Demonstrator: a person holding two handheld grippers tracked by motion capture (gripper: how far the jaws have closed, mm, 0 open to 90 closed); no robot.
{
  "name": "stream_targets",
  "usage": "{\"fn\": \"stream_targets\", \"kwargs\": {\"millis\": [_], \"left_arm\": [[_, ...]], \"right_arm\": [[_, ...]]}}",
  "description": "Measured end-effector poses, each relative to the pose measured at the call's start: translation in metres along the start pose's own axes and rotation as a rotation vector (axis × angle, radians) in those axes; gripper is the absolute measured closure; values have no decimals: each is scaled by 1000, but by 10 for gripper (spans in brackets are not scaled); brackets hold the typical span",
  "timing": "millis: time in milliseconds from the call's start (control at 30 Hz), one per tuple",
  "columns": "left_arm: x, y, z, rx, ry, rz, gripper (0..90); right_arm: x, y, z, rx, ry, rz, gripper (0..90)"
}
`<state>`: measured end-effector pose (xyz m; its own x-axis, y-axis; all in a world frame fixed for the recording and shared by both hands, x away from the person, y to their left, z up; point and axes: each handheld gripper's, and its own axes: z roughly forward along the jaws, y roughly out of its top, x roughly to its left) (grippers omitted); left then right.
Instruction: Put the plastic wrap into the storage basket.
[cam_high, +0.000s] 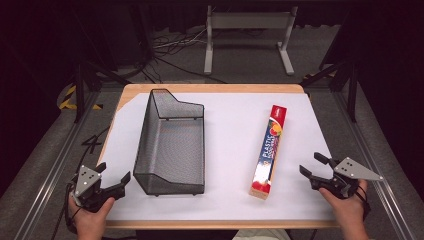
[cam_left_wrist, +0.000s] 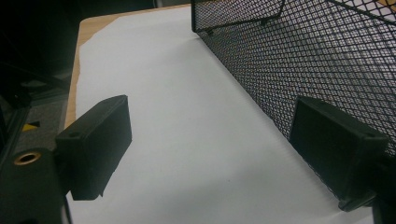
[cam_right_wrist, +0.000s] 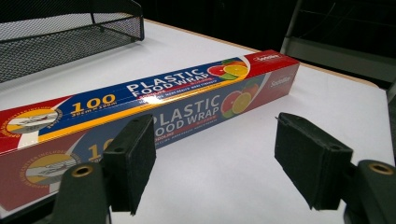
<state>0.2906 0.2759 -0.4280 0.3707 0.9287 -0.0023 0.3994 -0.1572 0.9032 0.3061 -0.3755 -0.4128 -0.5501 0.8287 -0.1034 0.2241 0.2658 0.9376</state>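
Plastic food wrap box (cam_high: 269, 151): long carton, flat on the white-covered counter (cam_high: 230, 150), well right of the wire mesh basket (cam_high: 170, 145), apart from it.
Wire mesh basket: black, empty, upright.
Right tongs (cam_high: 313, 166): just right of the box's near end, jaws spread wide, holding nothing.
Left tongs (cam_high: 114, 176): just left of the basket's near corner, jaws wide apart, empty.
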Motion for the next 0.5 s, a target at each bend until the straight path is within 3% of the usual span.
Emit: {"fn": "stream_targets", "kwargs": {"millis": [333, 500], "left_arm": [[0, -1, 0, 4, 10, 1, 137], [0, -1, -1, 3, 18, -5, 139]], "right_arm": [[1, 6, -1, 2, 14, -20, 369], [3, 16, -4, -1, 49, -31, 510]]}}
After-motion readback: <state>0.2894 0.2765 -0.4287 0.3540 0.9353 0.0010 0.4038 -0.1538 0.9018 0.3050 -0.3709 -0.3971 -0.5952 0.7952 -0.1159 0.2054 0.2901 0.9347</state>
